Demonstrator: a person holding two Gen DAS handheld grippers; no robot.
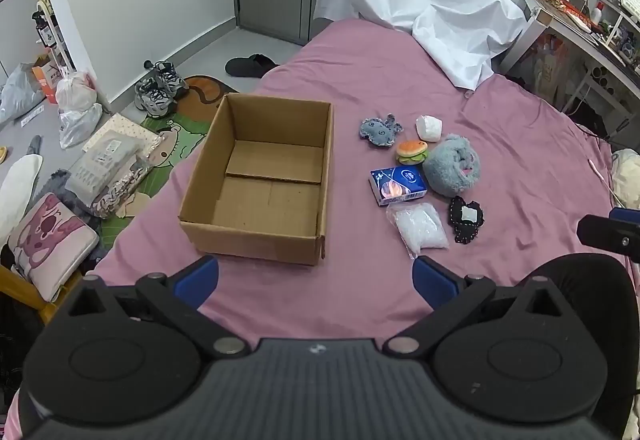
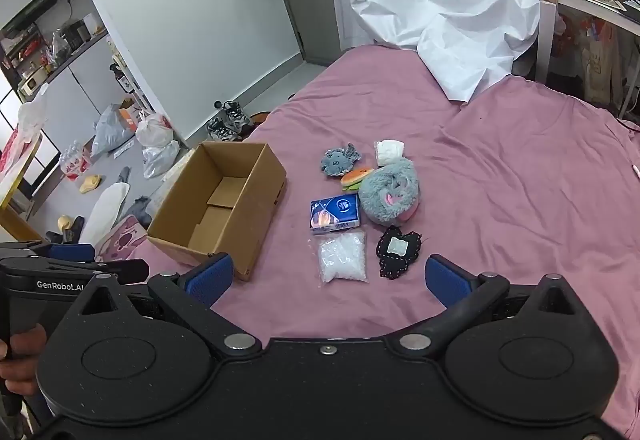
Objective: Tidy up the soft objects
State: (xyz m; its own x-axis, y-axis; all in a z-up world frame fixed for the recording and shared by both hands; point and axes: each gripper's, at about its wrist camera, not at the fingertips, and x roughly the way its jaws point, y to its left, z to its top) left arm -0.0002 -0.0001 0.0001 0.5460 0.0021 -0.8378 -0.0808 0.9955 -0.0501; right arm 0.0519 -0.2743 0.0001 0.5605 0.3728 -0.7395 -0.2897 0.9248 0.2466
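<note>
An open empty cardboard box (image 1: 264, 180) (image 2: 218, 208) sits on the pink bed. To its right lie several soft things: a grey fuzzy plush (image 1: 452, 166) (image 2: 390, 192), a small grey plush (image 1: 378, 130) (image 2: 340, 160), a burger toy (image 1: 412, 152) (image 2: 356, 178), a white bundle (image 1: 429, 127) (image 2: 389, 152), a blue tissue pack (image 1: 398, 184) (image 2: 335, 215), a clear bag of white bits (image 1: 420, 228) (image 2: 343, 257) and a black patch (image 1: 466, 219) (image 2: 400, 251). My left gripper (image 1: 316, 282) is open and empty, before the box. My right gripper (image 2: 328, 280) is open and empty, just short of the clear bag.
A white sheet (image 1: 432, 0) (image 2: 444, 8) drapes over the far end of the bed (image 1: 520, 160). Shoes (image 1: 158, 90), bags and cushions lie on the floor to the left. A cluttered desk (image 1: 580, 8) stands at the right.
</note>
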